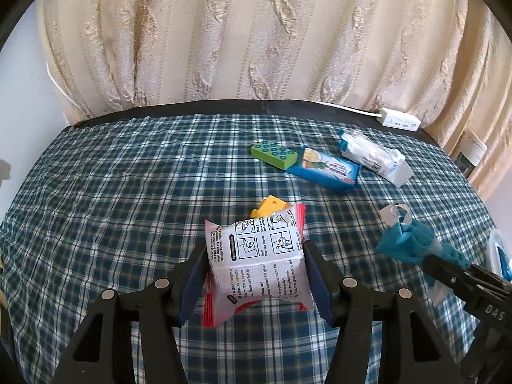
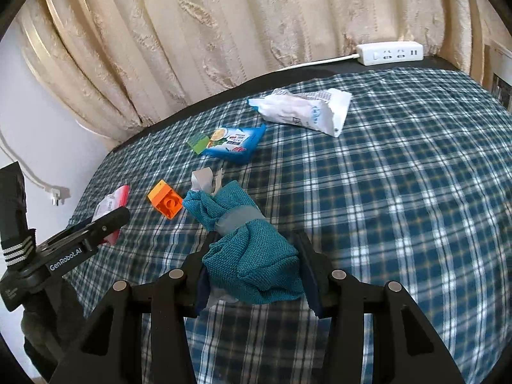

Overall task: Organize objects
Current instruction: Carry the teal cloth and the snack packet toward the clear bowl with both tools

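My left gripper is shut on a white and red packet printed with instructions, held above the checked tablecloth. An orange-yellow brick peeks out behind the packet; it also shows in the right wrist view. My right gripper is shut on a teal cloth bundle with a grey band and white tag. A green brick, a blue snack packet and a white packet lie at the far side.
A white power strip with its cable lies at the table's far edge by the beige curtain. A plug hangs at the left wall. The left gripper shows at the left in the right wrist view.
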The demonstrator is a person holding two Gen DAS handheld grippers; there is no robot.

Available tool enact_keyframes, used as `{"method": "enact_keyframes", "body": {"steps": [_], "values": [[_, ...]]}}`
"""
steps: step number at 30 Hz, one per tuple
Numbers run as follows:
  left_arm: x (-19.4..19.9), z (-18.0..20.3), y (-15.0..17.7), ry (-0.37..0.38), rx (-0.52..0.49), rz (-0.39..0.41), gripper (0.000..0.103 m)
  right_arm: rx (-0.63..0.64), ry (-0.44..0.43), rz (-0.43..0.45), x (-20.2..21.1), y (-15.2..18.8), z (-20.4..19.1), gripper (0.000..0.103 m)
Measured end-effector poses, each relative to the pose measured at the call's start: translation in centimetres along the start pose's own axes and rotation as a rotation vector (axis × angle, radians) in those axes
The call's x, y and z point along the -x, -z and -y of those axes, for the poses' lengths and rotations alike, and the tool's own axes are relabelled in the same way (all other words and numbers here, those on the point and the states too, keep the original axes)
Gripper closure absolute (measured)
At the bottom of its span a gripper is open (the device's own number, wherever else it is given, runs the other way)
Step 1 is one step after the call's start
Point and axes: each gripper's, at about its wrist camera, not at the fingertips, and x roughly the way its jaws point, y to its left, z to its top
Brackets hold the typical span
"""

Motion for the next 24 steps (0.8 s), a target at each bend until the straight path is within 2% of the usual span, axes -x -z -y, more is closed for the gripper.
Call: {"method": "enact_keyframes", "body": {"steps": [10, 24], "values": [[0.1, 1.4, 0.5, 0.060, -0.038, 0.005, 0.041, -0.071, 0.030, 0.037, 2.8, 1.4, 2.6, 0.054], [-0.7, 3.6, 1.5, 0.057, -0.108, -0.011, 0.041, -0.184, 0.084, 0.133, 8.2, 2.7, 7.0, 0.054]]}}
